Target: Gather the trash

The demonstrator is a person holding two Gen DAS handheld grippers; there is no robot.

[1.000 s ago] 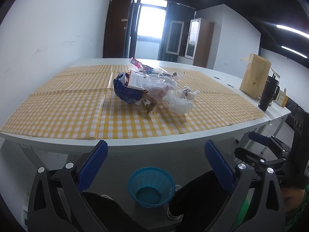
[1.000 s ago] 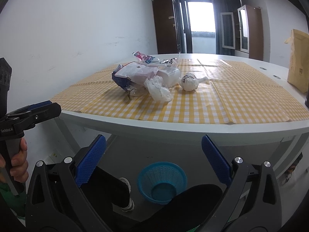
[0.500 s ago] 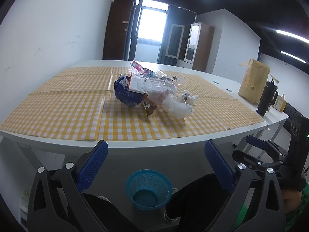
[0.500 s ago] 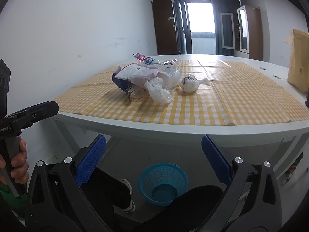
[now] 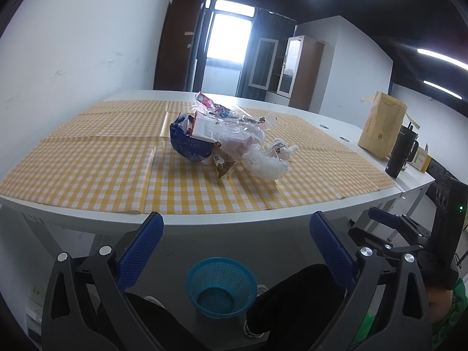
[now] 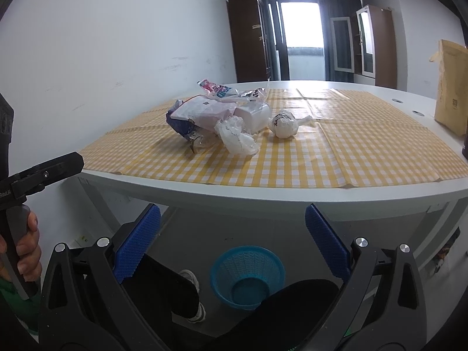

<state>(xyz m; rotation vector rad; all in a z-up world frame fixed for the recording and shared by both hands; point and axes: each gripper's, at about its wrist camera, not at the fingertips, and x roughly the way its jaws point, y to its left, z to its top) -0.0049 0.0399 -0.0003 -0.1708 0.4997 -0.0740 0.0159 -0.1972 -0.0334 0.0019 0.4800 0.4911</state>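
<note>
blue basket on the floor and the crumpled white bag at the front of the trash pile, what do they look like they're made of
Blue basket: looks like moulded plastic, matte, with an open lattice wall.
Crumpled white bag: seems thin plastic film, translucent and slightly glossy, with fine sharp creases. It could be waxed wrap; the look leaves that open.

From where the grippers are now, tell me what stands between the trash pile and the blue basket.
The trash pile lies on the checked tablecloth; the blue basket sits on the floor under the table's near edge. That edge and the person's knees beside the basket are in the way. Both the left gripper and the right gripper are open, holding nothing.
</note>
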